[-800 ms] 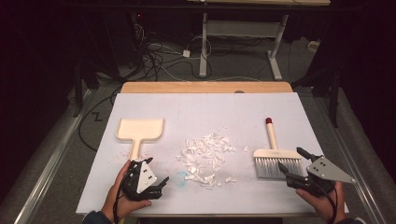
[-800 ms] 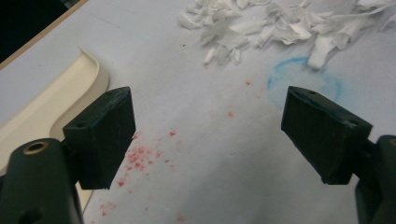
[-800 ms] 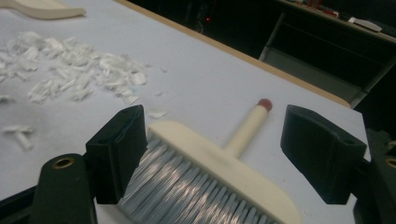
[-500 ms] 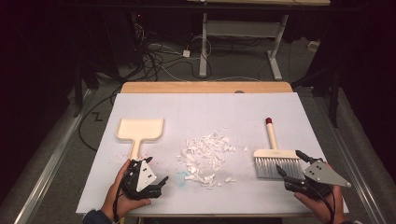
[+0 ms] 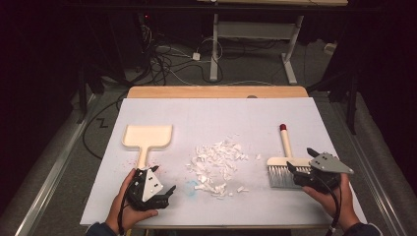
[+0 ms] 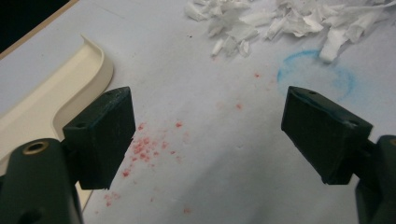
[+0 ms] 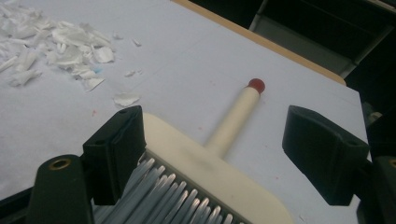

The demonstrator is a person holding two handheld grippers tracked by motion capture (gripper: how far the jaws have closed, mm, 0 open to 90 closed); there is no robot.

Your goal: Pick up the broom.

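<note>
A cream brush (image 5: 285, 162) with grey bristles and a red-tipped handle lies at the right of the white mat. My right gripper (image 5: 302, 161) is at its head, open. In the right gripper view the brush head (image 7: 201, 163) lies between the spread jaws of that gripper (image 7: 210, 135); the left jaw is at its end and the right jaw stands apart. A cream dustpan (image 5: 147, 136) lies at the left. My left gripper (image 5: 164, 180) rests just below the pan's handle, open, with bare mat between its jaws (image 6: 208, 126). A pile of white paper scraps (image 5: 216, 164) sits mid-mat.
The white mat (image 5: 221, 113) covers a wooden table, whose edge shows at the back. A faint blue ring (image 6: 313, 74) and red specks (image 6: 144, 144) mark the mat near the left gripper. Beyond the table are cables and desk legs on the floor.
My right gripper has slid left and slightly away from me, onto the brush head. The left gripper, dustpan, brush and scraps have stayed where they were.
</note>
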